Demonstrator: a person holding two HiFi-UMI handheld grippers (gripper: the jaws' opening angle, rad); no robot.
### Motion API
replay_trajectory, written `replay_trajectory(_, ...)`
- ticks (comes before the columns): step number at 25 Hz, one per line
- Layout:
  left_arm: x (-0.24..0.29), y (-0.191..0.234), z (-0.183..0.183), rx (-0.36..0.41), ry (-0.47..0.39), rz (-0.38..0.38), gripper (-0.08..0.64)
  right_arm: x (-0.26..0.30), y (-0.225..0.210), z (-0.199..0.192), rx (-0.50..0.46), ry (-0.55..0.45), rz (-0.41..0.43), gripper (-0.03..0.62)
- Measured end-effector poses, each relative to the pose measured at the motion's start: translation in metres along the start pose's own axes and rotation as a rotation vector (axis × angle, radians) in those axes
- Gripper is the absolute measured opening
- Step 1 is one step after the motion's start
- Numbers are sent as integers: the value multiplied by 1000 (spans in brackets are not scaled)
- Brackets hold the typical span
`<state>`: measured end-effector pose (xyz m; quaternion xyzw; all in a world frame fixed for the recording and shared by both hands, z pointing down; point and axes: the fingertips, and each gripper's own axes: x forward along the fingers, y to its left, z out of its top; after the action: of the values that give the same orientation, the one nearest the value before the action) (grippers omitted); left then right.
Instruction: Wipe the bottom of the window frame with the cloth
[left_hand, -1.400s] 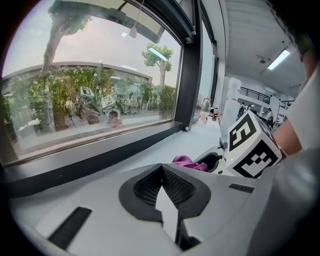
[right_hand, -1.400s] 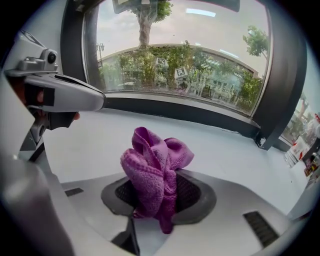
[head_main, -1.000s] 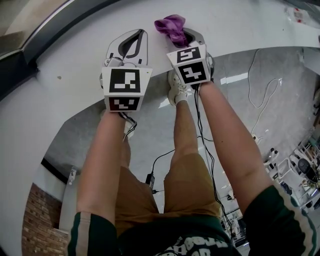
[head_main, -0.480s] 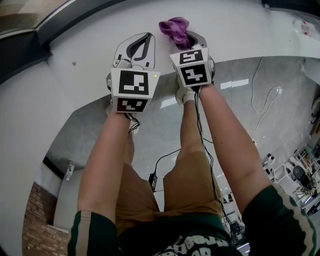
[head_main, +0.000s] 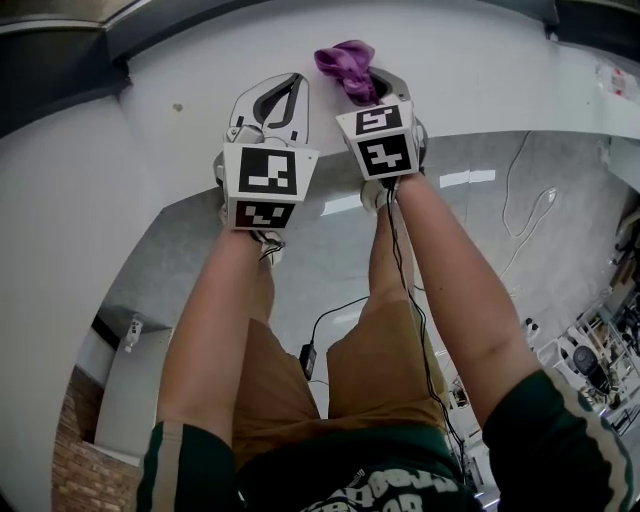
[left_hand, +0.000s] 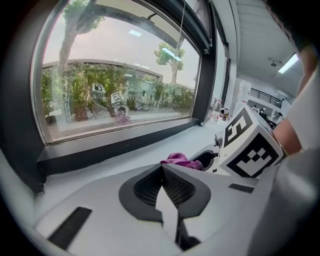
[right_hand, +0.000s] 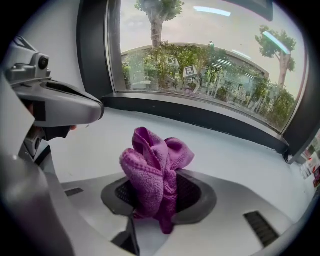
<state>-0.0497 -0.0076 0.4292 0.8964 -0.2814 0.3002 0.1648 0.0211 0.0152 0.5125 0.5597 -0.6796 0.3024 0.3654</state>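
A bunched purple cloth (right_hand: 152, 172) is pinched in my right gripper (right_hand: 160, 200), whose jaws are shut on it. The cloth (head_main: 346, 66) sticks out past the jaw tips above the white window sill (head_main: 470, 70). The dark bottom rail of the window frame (right_hand: 200, 117) runs across beyond the cloth, still apart from it. My left gripper (head_main: 272, 108) is just left of the right one over the sill, its jaws shut with nothing between them. From the left gripper view the cloth (left_hand: 180, 161) shows to the right, beside the right gripper's marker cube (left_hand: 250, 142).
The dark frame rail (head_main: 60, 70) curves along the sill's far side, with a small dark speck (head_main: 177, 107) on the sill left of my grippers. Below are the person's legs, grey floor and cables (head_main: 520, 200). A dark upright frame post (right_hand: 92, 50) stands at left.
The view has shifted so the sill and frame sit lower left; both grippers stay side by side over the sill, nudged slightly toward the frame. The cloth remains held.
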Motion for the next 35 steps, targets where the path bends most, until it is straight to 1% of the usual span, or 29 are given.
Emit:
replay_trajectory(6, -23, 29, -20, -38, 25, 51, 5, 7, 39, 10, -39, 12, 69, 163)
replay_trajectory(11, -42, 52, -33, -69, 35, 89, 5, 12, 73, 22, -75, 19, 97, 163)
replay_trajectory(17, -56, 76, -43, -111, 44, 147, 5, 19, 97, 31, -135, 35, 132, 164)
replay_trajectory(22, -75, 97, -53, -133, 48, 188, 5, 24, 120, 37, -156, 43, 162, 164)
replay_trajectory(26, -91, 115, -64, -159, 60, 237, 5, 28, 141, 45, -191, 40, 203, 164)
replay_trajectory(30, -104, 128, -69, -185, 58, 268, 6, 32, 165, 51, -221, 48, 242, 166)
replay_trajectory(32, -110, 132, -72, -199, 54, 283, 5, 34, 178, 54, -241, 50, 269, 167)
replay_trajectory(35, -119, 141, -77, -221, 60, 323, 6, 38, 197, 60, -267, 46, 310, 167)
